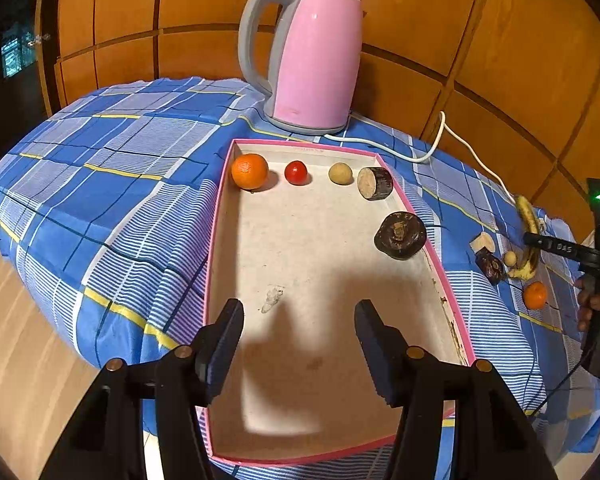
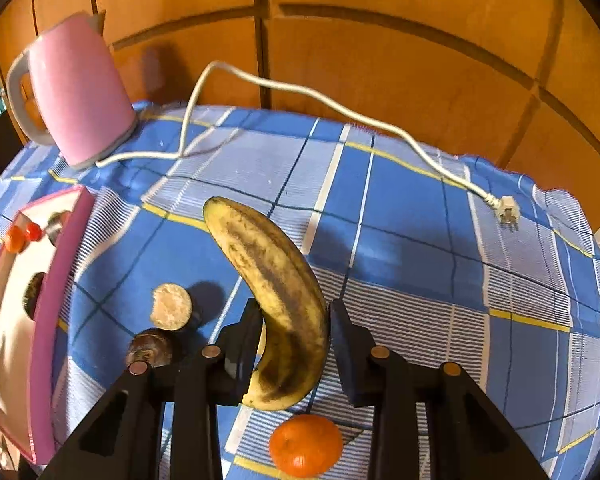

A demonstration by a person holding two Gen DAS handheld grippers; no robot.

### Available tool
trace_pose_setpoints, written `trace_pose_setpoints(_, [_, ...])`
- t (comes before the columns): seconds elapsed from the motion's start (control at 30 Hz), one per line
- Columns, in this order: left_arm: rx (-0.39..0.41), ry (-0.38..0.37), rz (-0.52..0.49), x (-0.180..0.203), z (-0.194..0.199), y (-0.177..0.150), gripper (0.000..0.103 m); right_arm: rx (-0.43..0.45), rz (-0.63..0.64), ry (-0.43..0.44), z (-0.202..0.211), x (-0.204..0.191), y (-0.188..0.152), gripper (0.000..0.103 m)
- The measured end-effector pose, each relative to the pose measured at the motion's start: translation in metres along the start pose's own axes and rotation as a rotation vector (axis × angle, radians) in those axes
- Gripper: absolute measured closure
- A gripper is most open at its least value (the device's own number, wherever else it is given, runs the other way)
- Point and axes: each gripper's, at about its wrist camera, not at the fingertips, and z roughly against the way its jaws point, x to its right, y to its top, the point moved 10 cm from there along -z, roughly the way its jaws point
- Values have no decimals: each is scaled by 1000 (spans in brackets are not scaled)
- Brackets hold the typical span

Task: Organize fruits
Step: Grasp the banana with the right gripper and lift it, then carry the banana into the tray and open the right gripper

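Fruits, catalogued near to far. Round orange tangerine [image 2: 306, 445] on blue checked tablecloth [image 2: 400, 208], nearest. Spotted yellow banana [image 2: 276, 300], lifted, clamped between right gripper [image 2: 296, 332] fingers. Left gripper [image 1: 299, 336], jaws apart and empty, above pink-rimmed cardboard tray [image 1: 220, 216]. Tray's far end: orange tangerine [image 1: 249, 171], red tomato [image 1: 295, 172]. Pink electric kettle [image 1: 316, 56] beyond.

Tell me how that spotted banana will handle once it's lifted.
The banana is heavily browned, so it is probably soft and may bruise under a hard squeeze. The right tongs hold it near one end, so the long free end may sag or swing. Its curve makes it unlikely to roll when set down.
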Motion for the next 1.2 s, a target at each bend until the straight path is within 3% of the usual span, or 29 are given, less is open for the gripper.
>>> trace_pose_setpoints(0.2, [10,-3,6,-2,4,1,44,58,-30,87,32,-15,9,69])
trace_pose_setpoints(0.4, [35,7,12,-6,10,4,43,59,-42,242,58,-54,9,69])
trace_pose_setpoints(0.8, [59,34,68,-30,13,8,43,-53,151,498,57,-218,-26,69])
trace_pose_setpoints(1.0, [52,36,88,-37,10,8,43,-113,202,524,32,-274,-27,69])
trace_pose_setpoints(1.2, [53,40,87,-39,10,7,43,-110,208,446,-4,-288,-8,67])
